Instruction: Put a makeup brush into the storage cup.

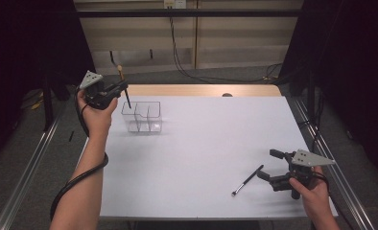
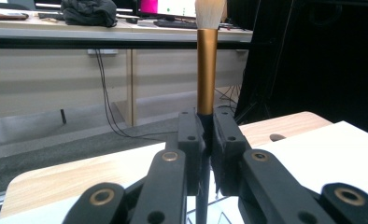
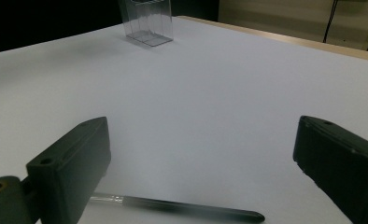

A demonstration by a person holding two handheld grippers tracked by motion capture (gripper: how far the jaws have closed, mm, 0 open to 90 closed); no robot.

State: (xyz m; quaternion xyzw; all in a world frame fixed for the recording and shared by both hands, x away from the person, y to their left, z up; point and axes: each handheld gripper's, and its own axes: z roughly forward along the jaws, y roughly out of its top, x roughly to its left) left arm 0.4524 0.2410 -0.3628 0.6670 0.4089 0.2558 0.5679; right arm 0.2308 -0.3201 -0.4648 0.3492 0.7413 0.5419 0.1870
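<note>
Brush held over organizer

Left gripper [image 1: 121,87] clamps a gold-ferruled makeup brush [image 2: 207,70] upright, handle tip hanging just above the clear organizer [image 1: 142,117] at the table's [image 1: 211,143] far left. Right gripper [image 1: 268,165] jaws wide, nothing between them, near right edge. Thin black brush [image 1: 247,180] lies flat just beside it.

Clear glossy plastic organizer [image 1: 142,117]; brush [image 2: 206,65] with metallic gold ferrule, soft bristles.

I see the makeup brush [image 2: 207,65] with its gold ferrule and pale bristles upright, black handle dipping into the clear organizer's [image 1: 142,117] far-left compartment at the table's far left. A slim black brush [image 1: 247,180] lies flat, near right.
</note>
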